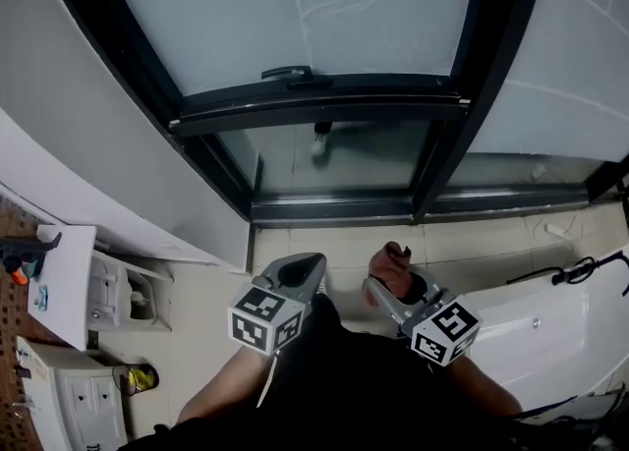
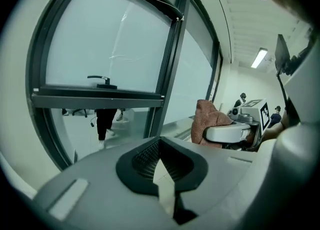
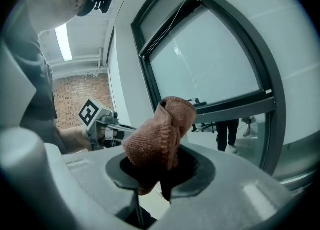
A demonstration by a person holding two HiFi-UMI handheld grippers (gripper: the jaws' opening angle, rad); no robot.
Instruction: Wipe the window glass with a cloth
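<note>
The window glass (image 1: 295,7) fills the top of the head view in a black frame, with a dark handle (image 1: 287,73) on its crossbar. My right gripper (image 1: 385,280) is held low before the window, shut on a crumpled brown cloth (image 1: 393,260). In the right gripper view the cloth (image 3: 162,129) bulges up out of the jaws and covers the pads. My left gripper (image 1: 300,270) hangs beside it, jaws together and holding nothing. From the left gripper view the glass (image 2: 105,43) is ahead, and the cloth (image 2: 207,119) shows to the right.
A lower pane (image 1: 334,159) sits under the crossbar above the pale tiled floor (image 1: 462,243). A white ledge (image 1: 531,326) with a black cable (image 1: 580,267) runs at the right. White boxes and a shelf (image 1: 64,282) stand at the left by the grey wall (image 1: 59,125).
</note>
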